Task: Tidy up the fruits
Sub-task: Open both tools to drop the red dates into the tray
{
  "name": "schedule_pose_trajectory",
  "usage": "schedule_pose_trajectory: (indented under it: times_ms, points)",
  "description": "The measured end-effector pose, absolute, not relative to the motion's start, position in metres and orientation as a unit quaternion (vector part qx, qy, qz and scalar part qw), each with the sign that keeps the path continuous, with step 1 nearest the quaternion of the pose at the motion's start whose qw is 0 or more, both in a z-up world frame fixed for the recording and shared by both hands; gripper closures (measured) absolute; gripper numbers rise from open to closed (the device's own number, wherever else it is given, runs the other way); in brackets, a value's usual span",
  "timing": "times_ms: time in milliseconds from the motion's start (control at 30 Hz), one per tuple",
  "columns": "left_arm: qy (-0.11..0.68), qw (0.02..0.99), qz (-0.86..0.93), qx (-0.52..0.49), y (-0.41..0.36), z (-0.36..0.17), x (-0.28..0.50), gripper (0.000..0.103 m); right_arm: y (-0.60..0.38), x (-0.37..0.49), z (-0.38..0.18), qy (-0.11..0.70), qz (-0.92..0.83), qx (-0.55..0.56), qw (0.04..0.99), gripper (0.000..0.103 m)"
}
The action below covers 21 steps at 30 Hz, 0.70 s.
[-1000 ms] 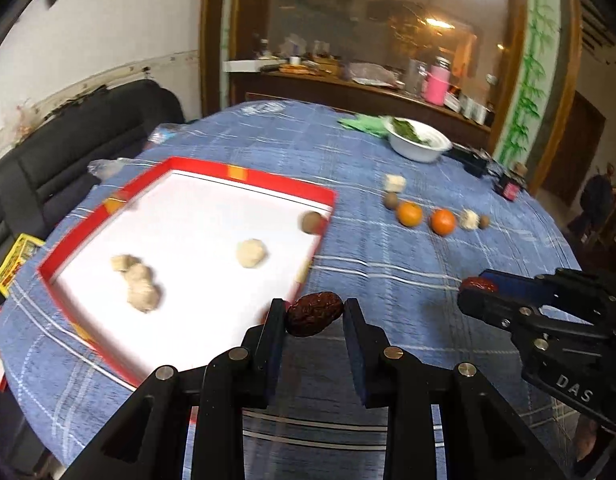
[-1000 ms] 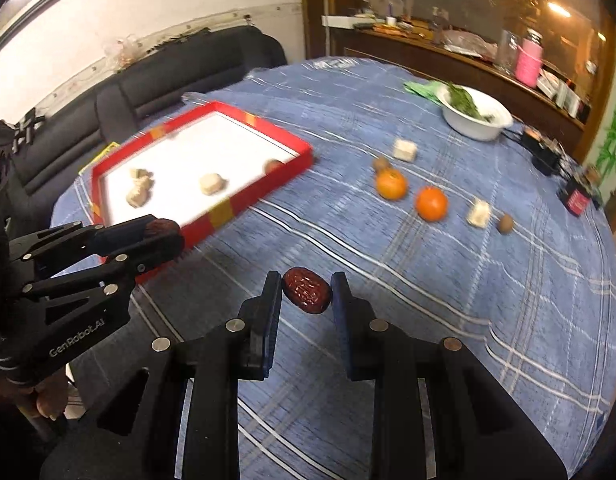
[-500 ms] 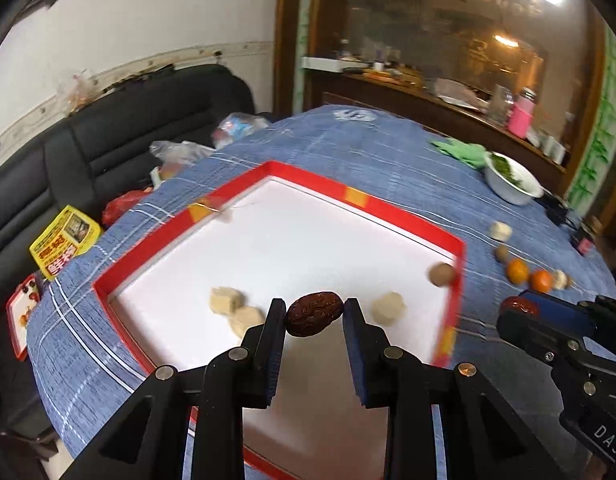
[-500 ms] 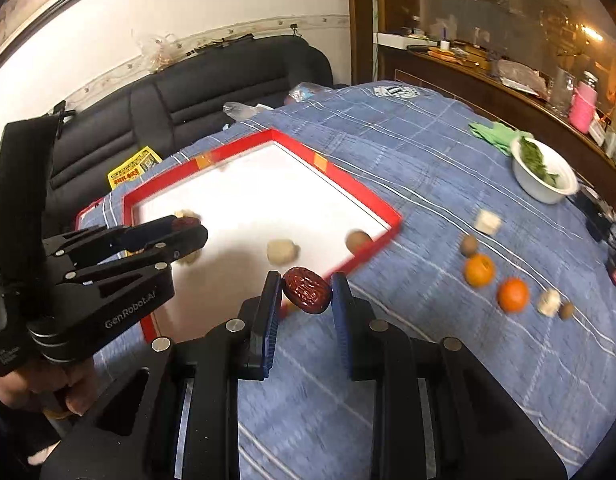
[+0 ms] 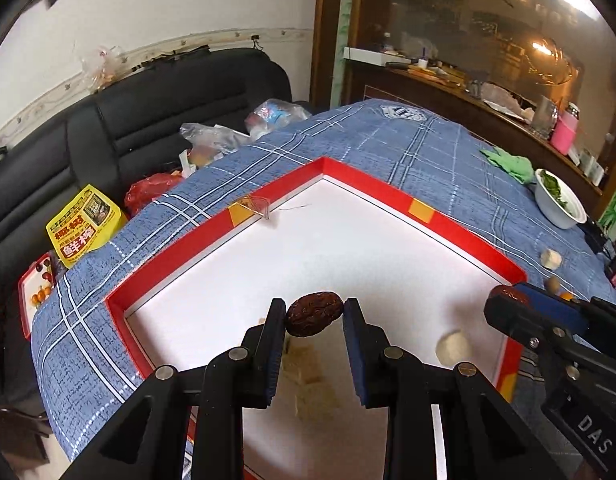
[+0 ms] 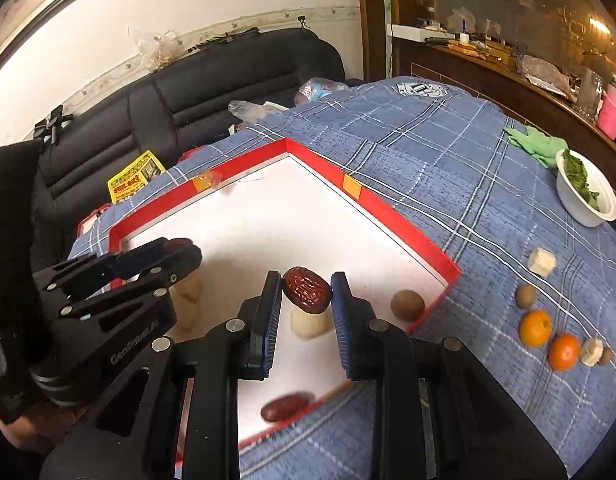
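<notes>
Both grippers hovered over the red-rimmed tray [image 6: 391, 210], each clenched on a dried date. The left gripper [image 5: 313, 316] pinched a wrinkled dark date [image 5: 313, 318] above the tray's near-left part, and the right gripper [image 6: 304, 292] held its own date [image 6: 307, 295] above the near-right part.

Some sorting looked done. Inside the tray lay a loose red date [image 6: 286, 406] at the near edge, a brown round fruit [image 6: 407, 305] by the right rim, and several pale chunks [image 6: 309, 324].

Plenty remained on the tabletop [image 6: 447, 152] to the right: two oranges [image 6: 535, 328], two small brown fruits [image 6: 525, 295] and two pale pieces [image 6: 542, 262]. I'd judge the job roughly half finished, with both held dates not yet set down.
</notes>
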<state>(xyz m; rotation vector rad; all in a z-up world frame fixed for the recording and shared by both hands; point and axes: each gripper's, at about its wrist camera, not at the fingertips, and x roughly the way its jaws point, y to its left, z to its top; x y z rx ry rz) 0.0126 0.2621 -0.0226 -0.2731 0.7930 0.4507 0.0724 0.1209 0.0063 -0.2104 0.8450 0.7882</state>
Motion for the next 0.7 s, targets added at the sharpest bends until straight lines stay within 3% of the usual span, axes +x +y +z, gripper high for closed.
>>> schedule_pose_trajectory:
  times_ms: [500, 633, 700]
  points:
    - [0.417, 0.882, 0.188, -0.114, 0.255, -0.039, 0.042, 0.075, 0.141, 0.111, -0.022, 0.423, 0.343, -0.08, 0.835, 0.078]
    - [0.451, 0.861, 0.21, -0.101, 0.253, -0.049, 0.047, 0.044, 0.146, 0.117, -0.032, 0.442, 0.335, -0.094, 0.827, 0.078]
    - [0.446, 0.861, 0.22, -0.109, 0.253, -0.046, 0.041, 0.04, 0.143, 0.115, -0.032, 0.445, 0.33, -0.1, 0.826, 0.073]
